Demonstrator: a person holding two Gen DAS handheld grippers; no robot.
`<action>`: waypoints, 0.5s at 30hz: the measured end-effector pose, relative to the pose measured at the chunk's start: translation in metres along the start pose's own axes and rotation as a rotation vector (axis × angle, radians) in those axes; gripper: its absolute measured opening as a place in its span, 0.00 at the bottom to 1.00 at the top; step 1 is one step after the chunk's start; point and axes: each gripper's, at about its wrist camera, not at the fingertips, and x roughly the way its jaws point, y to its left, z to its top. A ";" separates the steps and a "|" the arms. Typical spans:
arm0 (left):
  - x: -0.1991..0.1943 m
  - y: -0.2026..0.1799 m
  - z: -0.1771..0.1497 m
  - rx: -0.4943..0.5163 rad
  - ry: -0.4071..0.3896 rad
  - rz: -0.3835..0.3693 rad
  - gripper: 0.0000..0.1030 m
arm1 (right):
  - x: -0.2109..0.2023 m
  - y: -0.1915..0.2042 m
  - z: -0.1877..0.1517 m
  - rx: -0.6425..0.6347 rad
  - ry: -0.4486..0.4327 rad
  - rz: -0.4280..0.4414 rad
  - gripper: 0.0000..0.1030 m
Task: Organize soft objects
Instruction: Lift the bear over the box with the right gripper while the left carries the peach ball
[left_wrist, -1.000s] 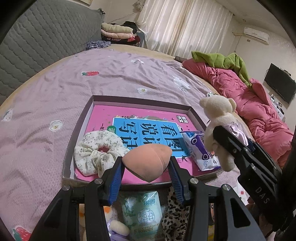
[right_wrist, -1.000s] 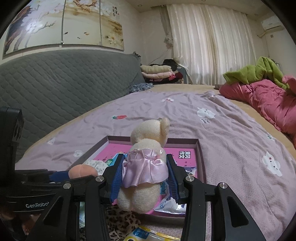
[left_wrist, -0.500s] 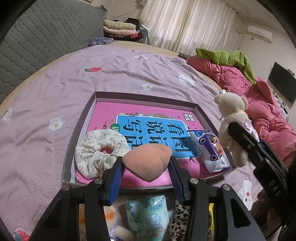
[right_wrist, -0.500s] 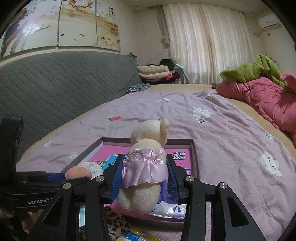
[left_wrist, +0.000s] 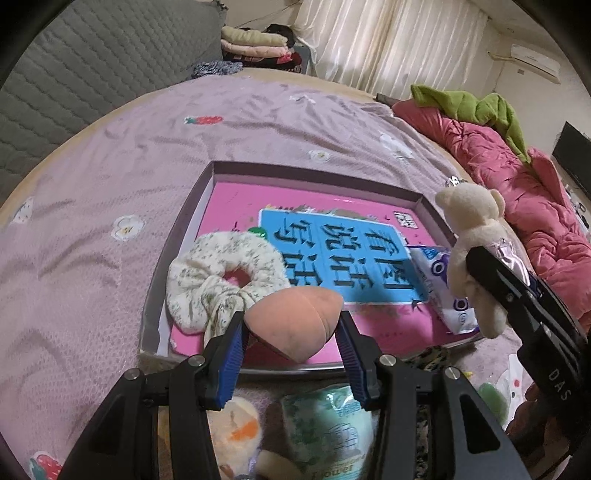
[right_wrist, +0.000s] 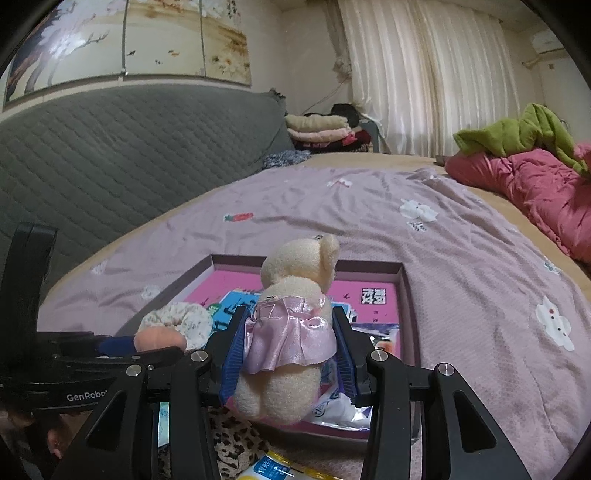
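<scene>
My left gripper (left_wrist: 291, 328) is shut on a peach-coloured makeup sponge (left_wrist: 293, 326), held just above the near edge of a shallow grey box (left_wrist: 177, 236) lined with a pink and blue booklet (left_wrist: 332, 251). A floral scrunchie (left_wrist: 218, 273) lies in the box at its left, a white and purple tissue pack (left_wrist: 439, 288) at its right. My right gripper (right_wrist: 290, 334) is shut on a cream teddy bear (right_wrist: 295, 291) in a pink satin skirt, upright above the box's near right part. The bear (left_wrist: 472, 236) and sponge (right_wrist: 157, 339) each show in the other view.
Loose items lie on the lilac bedsheet (left_wrist: 110, 177) before the box: a green tissue pack (left_wrist: 328, 432), a small plush (left_wrist: 236, 432), leopard-print fabric (right_wrist: 236, 443) and a yellow packet (right_wrist: 273, 470). A pink quilt (left_wrist: 517, 192) with a green blanket lies at the right. A grey padded headboard (right_wrist: 110, 155) stands behind.
The left gripper has sunk and tipped a little toward the box, so the box looks nearer. Both grips are unchanged; the right gripper has hardly moved.
</scene>
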 end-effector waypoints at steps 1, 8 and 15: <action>0.000 0.001 0.000 0.000 0.002 0.006 0.47 | 0.001 0.000 -0.001 -0.002 0.006 -0.001 0.44; 0.002 0.009 0.001 -0.005 0.004 0.042 0.47 | 0.012 -0.001 -0.006 0.007 0.045 0.000 0.44; 0.007 0.010 0.003 0.023 0.015 0.086 0.47 | 0.022 -0.002 -0.006 0.007 0.075 0.003 0.44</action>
